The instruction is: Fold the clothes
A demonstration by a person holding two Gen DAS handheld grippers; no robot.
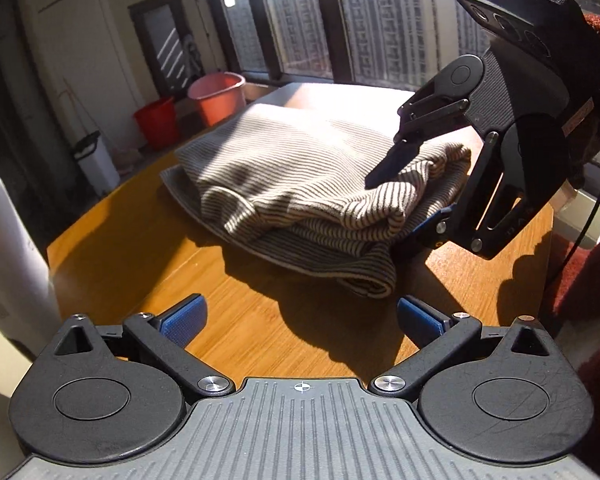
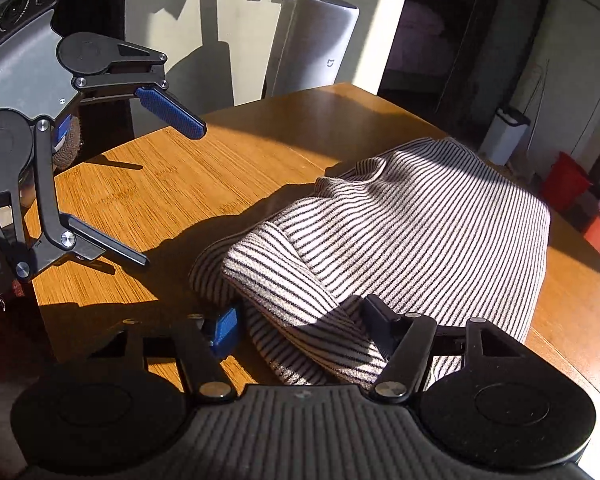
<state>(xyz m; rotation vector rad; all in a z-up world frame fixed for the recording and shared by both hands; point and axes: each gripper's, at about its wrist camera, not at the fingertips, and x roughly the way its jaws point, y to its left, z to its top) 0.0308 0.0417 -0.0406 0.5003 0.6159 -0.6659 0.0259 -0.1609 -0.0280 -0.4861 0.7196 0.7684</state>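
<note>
A striped beige-and-dark garment [image 1: 300,184] lies folded in a thick bundle on the wooden table [image 1: 140,240]; it also shows in the right wrist view [image 2: 420,220]. My left gripper [image 1: 300,320] is open and empty, hovering over bare table in front of the bundle; in the right wrist view it sits at the left [image 2: 168,196]. My right gripper [image 1: 408,204] is open, its fingers straddling the bundle's near right edge, one above the cloth and one beside it; in its own view [image 2: 300,324] the folded cloth lies between the fingers.
The table's edges drop off close around the bundle. Red and pink buckets [image 1: 216,96] and a white bin [image 1: 96,160] stand on the floor by the window. A grey vacuum [image 2: 320,40] stands behind the table.
</note>
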